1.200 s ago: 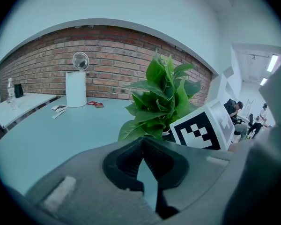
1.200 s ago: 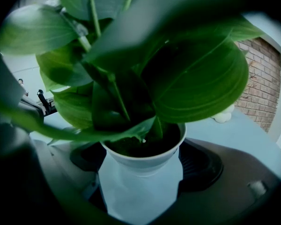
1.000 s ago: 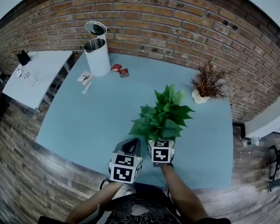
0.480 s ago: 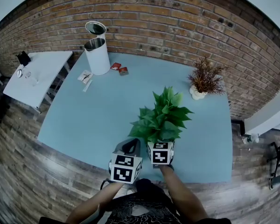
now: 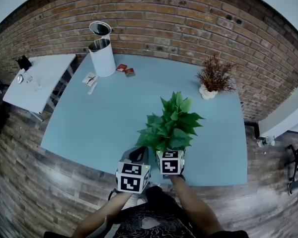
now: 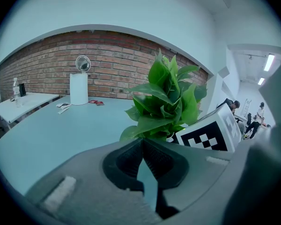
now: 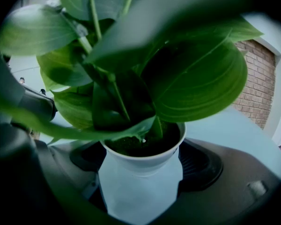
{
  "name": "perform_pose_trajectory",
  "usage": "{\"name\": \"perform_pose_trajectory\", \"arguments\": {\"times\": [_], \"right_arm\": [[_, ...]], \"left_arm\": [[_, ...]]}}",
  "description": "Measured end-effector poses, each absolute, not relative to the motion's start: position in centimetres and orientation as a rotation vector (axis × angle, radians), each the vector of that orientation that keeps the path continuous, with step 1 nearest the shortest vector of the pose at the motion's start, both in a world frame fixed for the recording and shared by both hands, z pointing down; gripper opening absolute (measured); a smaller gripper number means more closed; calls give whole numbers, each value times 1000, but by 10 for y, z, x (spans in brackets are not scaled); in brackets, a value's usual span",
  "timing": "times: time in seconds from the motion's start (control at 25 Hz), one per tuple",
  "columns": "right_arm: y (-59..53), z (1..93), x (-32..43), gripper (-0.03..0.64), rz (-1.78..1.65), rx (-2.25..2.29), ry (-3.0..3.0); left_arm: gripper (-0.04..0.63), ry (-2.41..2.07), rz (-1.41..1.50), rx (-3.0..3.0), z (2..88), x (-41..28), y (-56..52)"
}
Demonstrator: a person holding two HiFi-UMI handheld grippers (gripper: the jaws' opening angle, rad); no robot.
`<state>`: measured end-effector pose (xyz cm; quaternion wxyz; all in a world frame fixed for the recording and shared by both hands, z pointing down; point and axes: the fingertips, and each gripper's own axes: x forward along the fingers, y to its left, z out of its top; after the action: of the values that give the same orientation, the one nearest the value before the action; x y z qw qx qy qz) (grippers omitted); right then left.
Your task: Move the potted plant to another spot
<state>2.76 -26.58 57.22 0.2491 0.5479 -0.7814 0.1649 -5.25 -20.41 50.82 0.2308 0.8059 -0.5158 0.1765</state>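
Note:
The potted plant (image 5: 171, 125), with broad green leaves in a small white pot (image 7: 140, 172), sits over the near middle of the blue-grey table (image 5: 89, 123). My right gripper (image 5: 171, 151) is shut on the pot, one jaw against each side, and the leaves fill most of the right gripper view. My left gripper (image 5: 138, 155) hangs just to the left of it, shut and holding nothing. In the left gripper view, the plant (image 6: 166, 102) rises just past the closed left gripper (image 6: 141, 142).
A dried brown plant (image 5: 214, 78) in a white pot stands at the table's far right. A white bin (image 5: 102, 56) with its lid up stands at the far left, with red packets (image 5: 125, 70) and papers (image 5: 91, 79) beside it. A white side table (image 5: 39, 81) stands left.
Both grippers and the held plant have drifted slightly toward the table's near edge. The right gripper's hold on the pot is unchanged, and the left gripper stays shut.

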Motion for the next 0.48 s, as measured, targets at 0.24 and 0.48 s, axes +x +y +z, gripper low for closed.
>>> {"name": "perform_pose_trajectory", "arguments": {"times": [0.24, 0.48], "right_arm": [[-243, 574, 24, 477, 445, 1493, -2141], [-227, 575, 20, 477, 459, 1489, -2142]], "left_arm": [[0, -1424, 480, 2218, 509, -54, -183], [0, -1428, 480, 2226, 507, -59, -170]]}}
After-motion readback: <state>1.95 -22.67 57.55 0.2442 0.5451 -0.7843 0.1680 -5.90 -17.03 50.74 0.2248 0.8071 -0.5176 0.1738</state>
